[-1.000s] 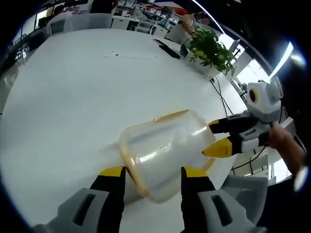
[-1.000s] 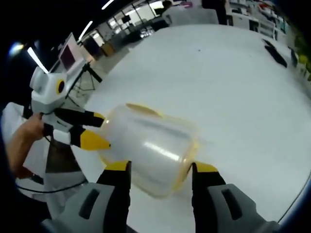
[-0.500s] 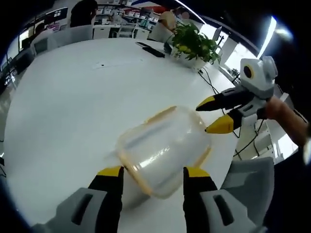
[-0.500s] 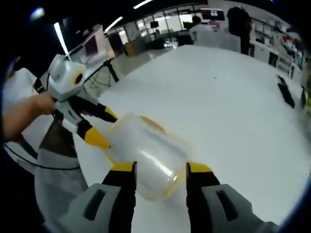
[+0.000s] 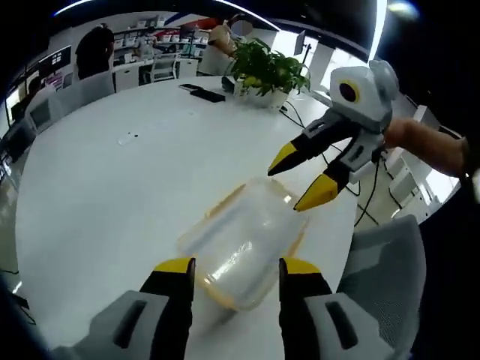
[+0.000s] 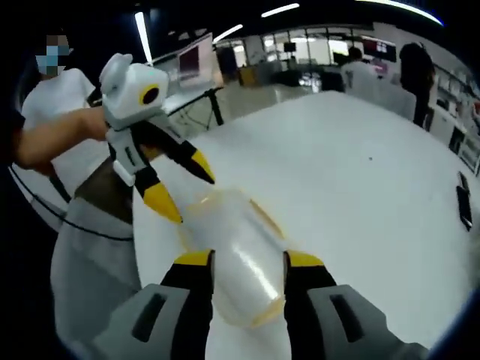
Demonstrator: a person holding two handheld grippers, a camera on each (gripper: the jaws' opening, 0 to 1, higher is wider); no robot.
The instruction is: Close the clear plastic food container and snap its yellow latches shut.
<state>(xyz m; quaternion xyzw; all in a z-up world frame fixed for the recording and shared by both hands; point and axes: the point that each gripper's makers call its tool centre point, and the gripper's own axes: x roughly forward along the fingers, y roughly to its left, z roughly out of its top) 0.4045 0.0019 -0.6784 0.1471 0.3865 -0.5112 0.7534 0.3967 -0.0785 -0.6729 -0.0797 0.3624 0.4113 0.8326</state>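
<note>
The clear plastic container [image 5: 241, 246] with a yellow rim and yellow latches lies on the white table [image 5: 112, 187], close to the table's near edge. My left gripper [image 5: 237, 267] hovers open over its near end, jaws apart on either side and holding nothing. My right gripper [image 5: 300, 178] hangs open just beyond its far end, fingertips off the plastic. In the right gripper view the container [image 6: 232, 244] sits under my right gripper [image 6: 247, 259], and the left gripper [image 6: 184, 185] points down at its far end. I cannot tell how the latches stand.
A potted plant [image 5: 270, 71] and a dark flat object [image 5: 206, 94] stand at the table's far side. A grey chair [image 5: 382, 255] is tucked at the near edge by the container. A person in a white shirt [image 6: 64, 105] holds the grippers. People sit at distant desks.
Both grippers have lifted and drawn back from the container, so it looks smaller in both views. The container lies in the same spot on the table.
</note>
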